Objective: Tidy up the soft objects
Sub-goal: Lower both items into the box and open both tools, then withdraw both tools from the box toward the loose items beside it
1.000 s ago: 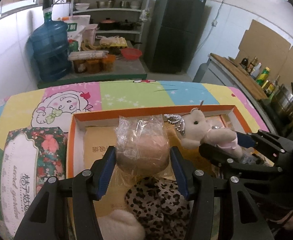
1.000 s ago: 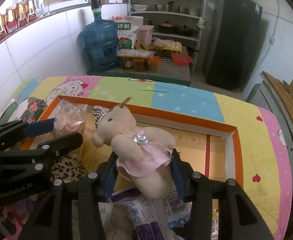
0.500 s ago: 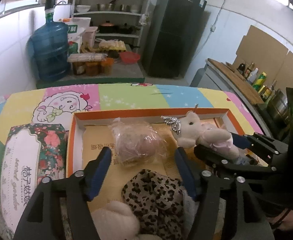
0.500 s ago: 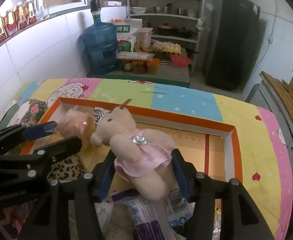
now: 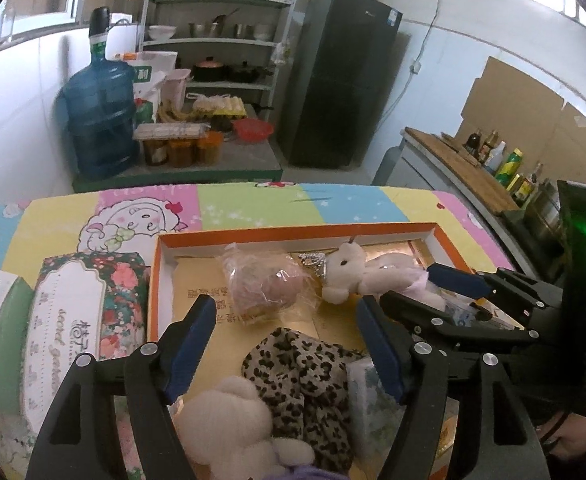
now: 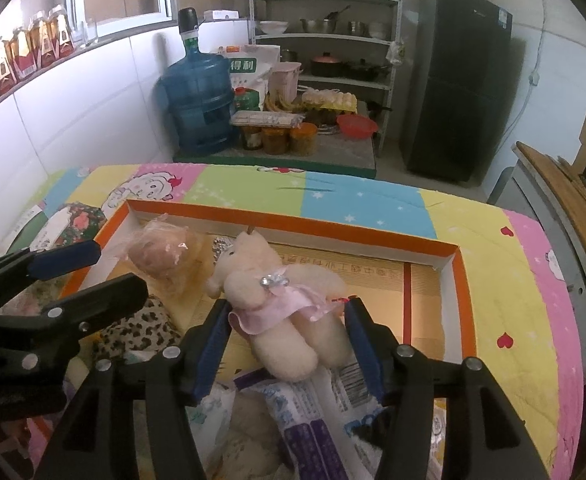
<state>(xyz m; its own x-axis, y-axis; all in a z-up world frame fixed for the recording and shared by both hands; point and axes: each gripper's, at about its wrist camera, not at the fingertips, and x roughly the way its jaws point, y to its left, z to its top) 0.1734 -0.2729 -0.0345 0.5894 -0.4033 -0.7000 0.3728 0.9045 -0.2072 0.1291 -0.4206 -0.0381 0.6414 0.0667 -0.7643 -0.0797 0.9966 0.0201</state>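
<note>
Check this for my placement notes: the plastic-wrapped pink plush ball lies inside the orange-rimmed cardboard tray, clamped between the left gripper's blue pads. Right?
Not quite. The plastic-wrapped pink plush ball does lie inside the orange-rimmed cardboard tray, but the left gripper is not clamping it. Its jaws have just been opening and stand wide with nothing between the pads; the ball sits beyond them. The left wrist view shows it.

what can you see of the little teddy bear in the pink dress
The teddy bear is small, cream plush, wearing a pink satin dress with a clear gem at the chest and a silver crown by its head. It lies on its back in the orange-rimmed box, head toward the bagged pink toy, legs between the right gripper jaws, which have just been opening; whether they touch it is unclear.
</note>
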